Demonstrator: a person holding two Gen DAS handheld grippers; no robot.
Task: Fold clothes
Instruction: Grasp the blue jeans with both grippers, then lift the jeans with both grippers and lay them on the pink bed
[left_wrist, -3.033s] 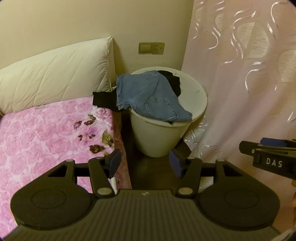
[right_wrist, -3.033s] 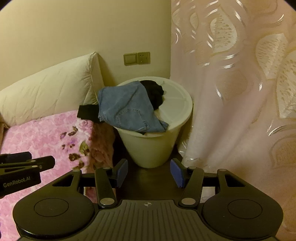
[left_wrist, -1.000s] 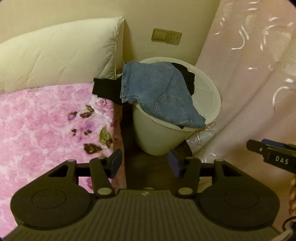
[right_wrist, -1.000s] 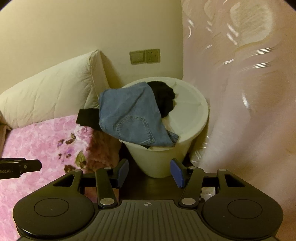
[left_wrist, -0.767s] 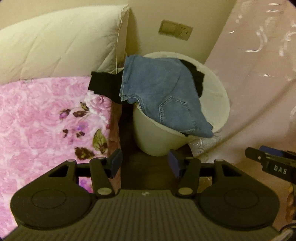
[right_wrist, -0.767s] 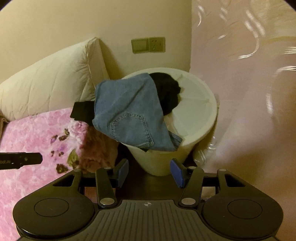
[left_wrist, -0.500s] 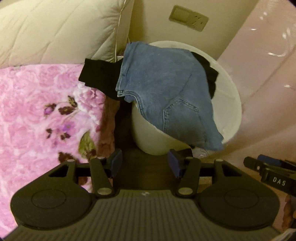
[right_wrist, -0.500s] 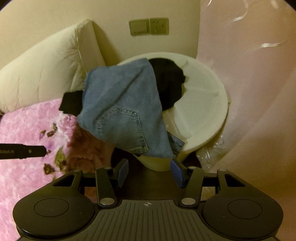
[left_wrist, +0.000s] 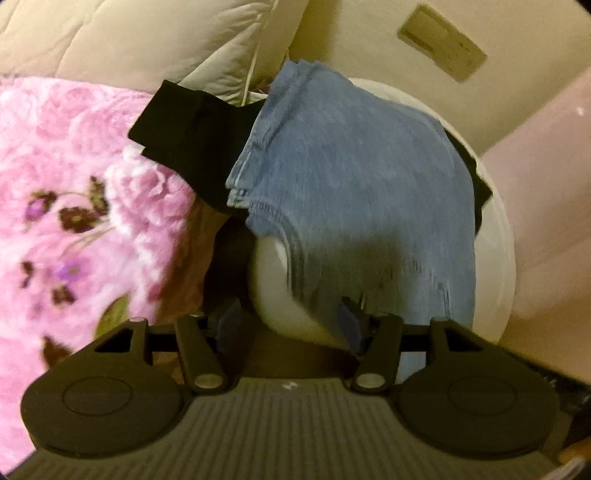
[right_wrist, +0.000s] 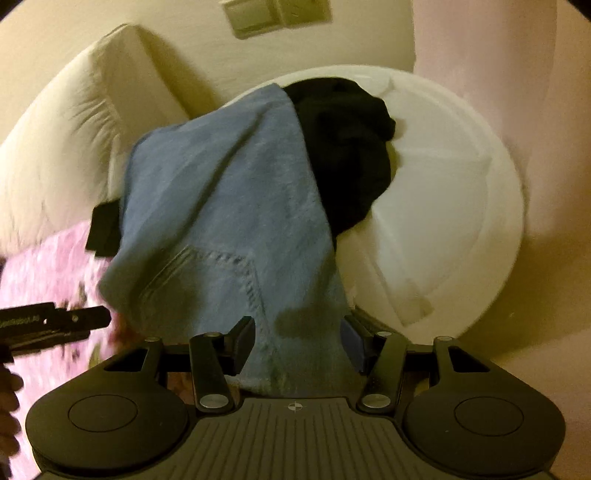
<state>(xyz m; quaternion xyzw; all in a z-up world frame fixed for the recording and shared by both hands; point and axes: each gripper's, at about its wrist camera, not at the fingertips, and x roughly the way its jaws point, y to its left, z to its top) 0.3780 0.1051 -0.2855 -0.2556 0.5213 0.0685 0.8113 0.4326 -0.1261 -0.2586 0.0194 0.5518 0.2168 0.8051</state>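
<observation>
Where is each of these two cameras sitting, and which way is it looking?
Left wrist view: rides on the left gripper, looking steeply down along its open fingers at the jeans draped over the white bin, with the pink blanket alongside.
Right wrist view: rides on the right gripper, aimed down at the same jeans; the left gripper and a bit of a hand show at the picture's left edge.
Shared: jeans, black garment, bin, pillow.

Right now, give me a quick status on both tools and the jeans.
Left tool open, just widened, nothing gripped. Right tool open over the jeans, pads off. Jeans draped over the white bin, black garment beneath.
</observation>
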